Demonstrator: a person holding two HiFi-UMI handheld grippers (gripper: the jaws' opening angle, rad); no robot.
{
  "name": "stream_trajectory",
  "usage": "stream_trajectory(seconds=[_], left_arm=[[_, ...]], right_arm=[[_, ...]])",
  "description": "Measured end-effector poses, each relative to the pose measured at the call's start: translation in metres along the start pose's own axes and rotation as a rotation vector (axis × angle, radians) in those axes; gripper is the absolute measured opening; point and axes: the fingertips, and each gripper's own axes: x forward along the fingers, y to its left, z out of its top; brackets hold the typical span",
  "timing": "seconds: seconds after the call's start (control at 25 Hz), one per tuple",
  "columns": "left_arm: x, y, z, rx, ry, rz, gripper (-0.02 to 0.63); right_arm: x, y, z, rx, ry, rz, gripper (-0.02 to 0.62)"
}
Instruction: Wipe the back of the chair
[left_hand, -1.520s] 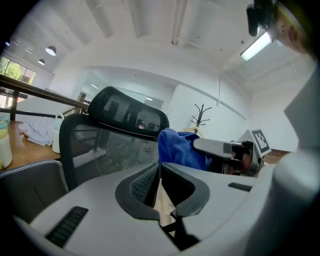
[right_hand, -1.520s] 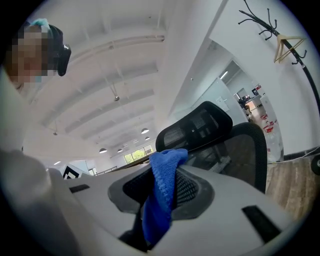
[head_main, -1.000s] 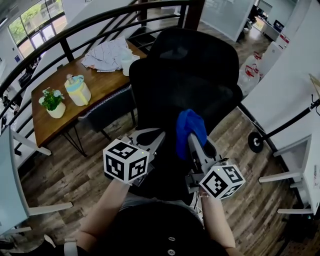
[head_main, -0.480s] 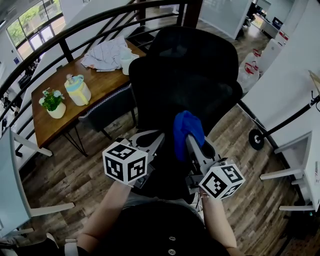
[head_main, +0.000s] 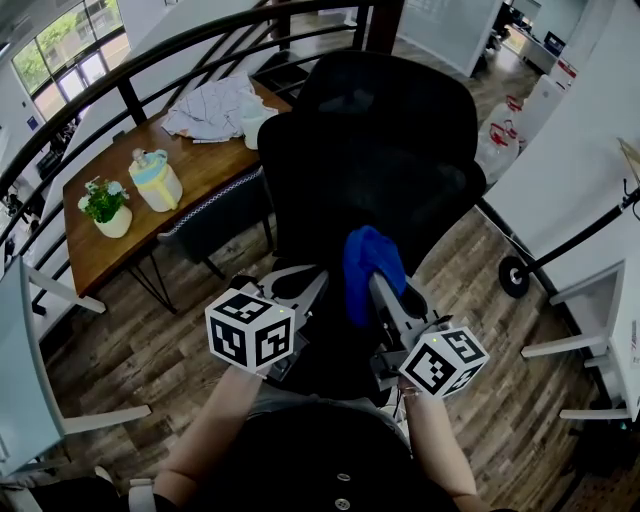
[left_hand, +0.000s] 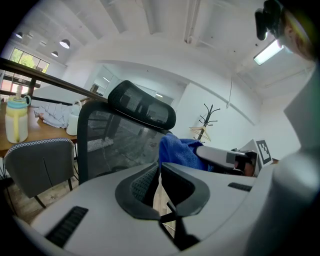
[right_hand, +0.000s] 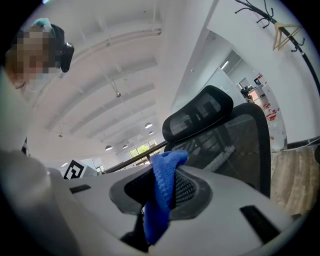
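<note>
Left of the black mesh chair (head_main: 370, 150), a white pot (head_main: 112, 222) on the table (head_main: 200, 165) holds a green plant (head_main: 100, 197). Your right tool (head_main: 377, 285) pinches a blue cloth (head_main: 365, 258) at the chair's lower back. Your left tool (head_main: 303, 282), jaws pressed together on nothing, sits just left of the cloth.

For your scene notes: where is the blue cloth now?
In the head view, the blue cloth is near centre, clamped in the right gripper, at the lower part of the black chair back.
</note>
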Motion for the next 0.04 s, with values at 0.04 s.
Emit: stream_trajectory(seconds=[0.04], left_arm=[[-0.0001,0.0003,-0.0004,-0.001,0.001,0.000,0.026]], right_arm=[[0.0006,0.0010,-0.0005,0.006,-0.001,0.010,0.091]])
